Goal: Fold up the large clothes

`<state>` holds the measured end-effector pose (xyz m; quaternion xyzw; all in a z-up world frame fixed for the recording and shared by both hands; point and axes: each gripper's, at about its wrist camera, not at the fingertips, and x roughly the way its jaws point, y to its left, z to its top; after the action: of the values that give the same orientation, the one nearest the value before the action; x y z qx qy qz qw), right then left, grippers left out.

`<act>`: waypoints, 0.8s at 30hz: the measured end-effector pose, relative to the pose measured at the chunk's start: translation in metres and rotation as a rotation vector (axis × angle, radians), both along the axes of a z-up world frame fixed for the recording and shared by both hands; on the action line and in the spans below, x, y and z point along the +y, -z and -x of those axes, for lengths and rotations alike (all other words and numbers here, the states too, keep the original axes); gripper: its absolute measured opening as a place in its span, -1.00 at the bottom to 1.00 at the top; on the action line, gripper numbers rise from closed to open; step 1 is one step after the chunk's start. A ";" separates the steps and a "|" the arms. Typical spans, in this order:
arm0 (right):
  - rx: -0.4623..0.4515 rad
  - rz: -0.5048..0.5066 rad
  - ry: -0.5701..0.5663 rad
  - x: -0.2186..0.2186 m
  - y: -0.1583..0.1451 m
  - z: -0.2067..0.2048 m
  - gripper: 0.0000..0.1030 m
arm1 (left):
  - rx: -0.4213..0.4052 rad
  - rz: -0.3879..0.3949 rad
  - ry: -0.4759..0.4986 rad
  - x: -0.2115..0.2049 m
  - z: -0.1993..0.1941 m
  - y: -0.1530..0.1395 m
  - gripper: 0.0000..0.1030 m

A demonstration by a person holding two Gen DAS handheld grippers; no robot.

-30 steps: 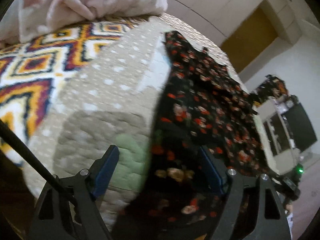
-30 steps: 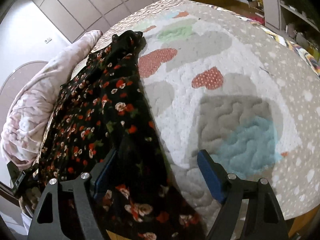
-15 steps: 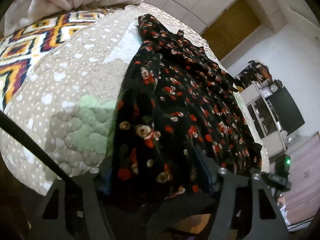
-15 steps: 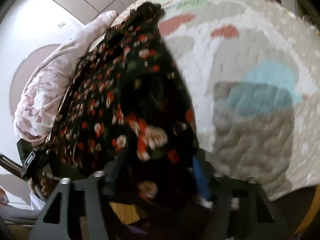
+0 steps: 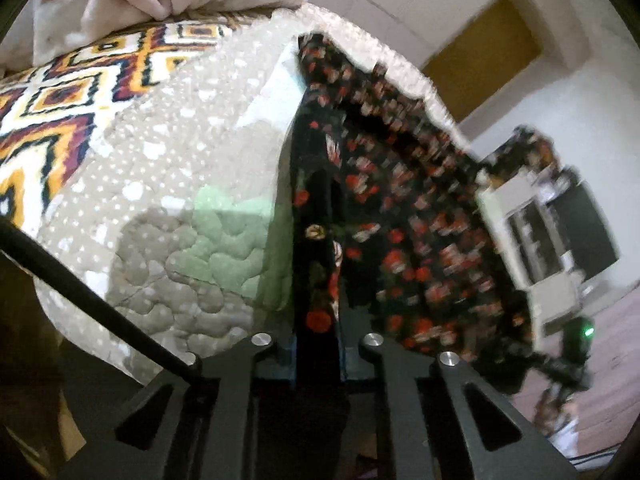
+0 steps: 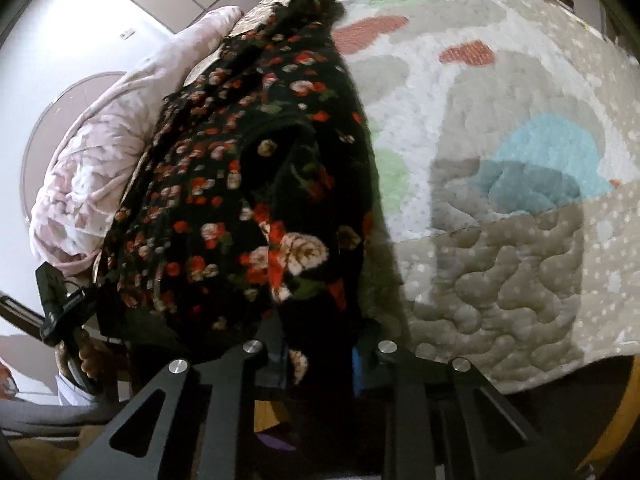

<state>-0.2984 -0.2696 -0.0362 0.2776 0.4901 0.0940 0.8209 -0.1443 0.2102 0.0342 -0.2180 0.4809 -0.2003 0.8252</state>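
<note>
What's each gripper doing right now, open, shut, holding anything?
Left gripper: shut on the floral dress.
Right gripper: shut on the same floral dress, near its edge.

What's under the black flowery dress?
The flowery dress lies on the patchwork quilt, which shows all around it. Anything else beneath is covered. Both grippers pinch its near edge.

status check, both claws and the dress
Left claw shut on floral dress hem. Right claw shut on it too. Dress lies along quilt; nothing in the way.
</note>
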 end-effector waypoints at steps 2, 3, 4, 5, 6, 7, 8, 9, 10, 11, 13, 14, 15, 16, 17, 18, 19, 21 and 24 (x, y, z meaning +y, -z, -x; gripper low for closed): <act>-0.045 -0.030 -0.021 0.000 -0.022 0.002 -0.58 | -0.030 0.051 -0.013 0.008 0.003 -0.019 -0.79; -0.071 -0.050 -0.028 -0.001 -0.033 0.001 -0.58 | -0.044 0.068 -0.016 0.011 0.002 -0.027 -0.79; -0.102 -0.082 -0.033 -0.004 -0.045 -0.001 -0.59 | -0.057 0.084 -0.019 0.012 0.000 -0.036 -0.79; -0.128 -0.110 -0.037 -0.006 -0.055 -0.004 -0.59 | -0.071 0.104 -0.021 0.014 -0.006 -0.048 -0.79; -0.156 -0.138 -0.040 -0.010 -0.065 -0.009 -0.59 | -0.079 0.113 -0.022 0.014 -0.011 -0.056 -0.79; -0.187 -0.162 -0.044 -0.014 -0.077 -0.017 -0.59 | -0.090 0.120 -0.022 0.013 -0.019 -0.065 -0.79; -0.209 -0.177 -0.045 -0.016 -0.086 -0.025 -0.59 | -0.103 0.126 -0.025 0.011 -0.032 -0.076 -0.79; -0.237 -0.195 -0.040 -0.021 -0.098 -0.038 -0.59 | -0.114 0.126 -0.030 0.008 -0.043 -0.084 -0.79; -0.256 -0.201 -0.031 -0.022 -0.107 -0.050 -0.59 | -0.134 0.117 -0.040 0.005 -0.059 -0.094 -0.79; -0.275 -0.199 -0.020 -0.026 -0.116 -0.062 -0.59 | -0.151 0.107 -0.049 0.001 -0.073 -0.103 -0.79; -0.310 -0.190 0.009 -0.034 -0.135 -0.095 -0.59 | -0.173 0.101 -0.063 -0.009 -0.107 -0.120 -0.79; -0.316 -0.195 0.020 -0.038 -0.143 -0.109 -0.59 | -0.176 0.106 -0.070 -0.014 -0.122 -0.127 -0.79; -0.321 -0.195 0.038 -0.043 -0.151 -0.132 -0.59 | -0.179 0.108 -0.082 -0.017 -0.137 -0.132 -0.83; -0.322 -0.186 0.054 -0.046 -0.156 -0.148 -0.59 | -0.181 0.105 -0.099 -0.020 -0.156 -0.139 -0.89; -0.317 -0.175 0.074 -0.049 -0.160 -0.168 -0.59 | -0.183 0.102 -0.121 -0.022 -0.177 -0.144 -0.91; -0.310 -0.170 0.090 -0.053 -0.162 -0.183 -0.59 | -0.185 0.101 -0.145 -0.023 -0.194 -0.148 -0.91; -0.295 -0.168 0.109 -0.056 -0.162 -0.206 -0.59 | -0.184 0.100 -0.172 -0.025 -0.212 -0.152 -0.91; -0.263 -0.164 0.138 -0.063 -0.156 -0.239 -0.59 | -0.184 0.069 -0.220 -0.030 -0.251 -0.155 -0.91; -0.201 -0.130 0.189 -0.068 -0.135 -0.292 -0.59 | -0.149 0.023 -0.249 -0.039 -0.298 -0.142 -0.91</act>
<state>-0.0067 -0.3381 0.0988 0.3642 0.3698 0.0750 0.8515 0.1542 0.1709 0.1762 -0.2699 0.3853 -0.1178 0.8745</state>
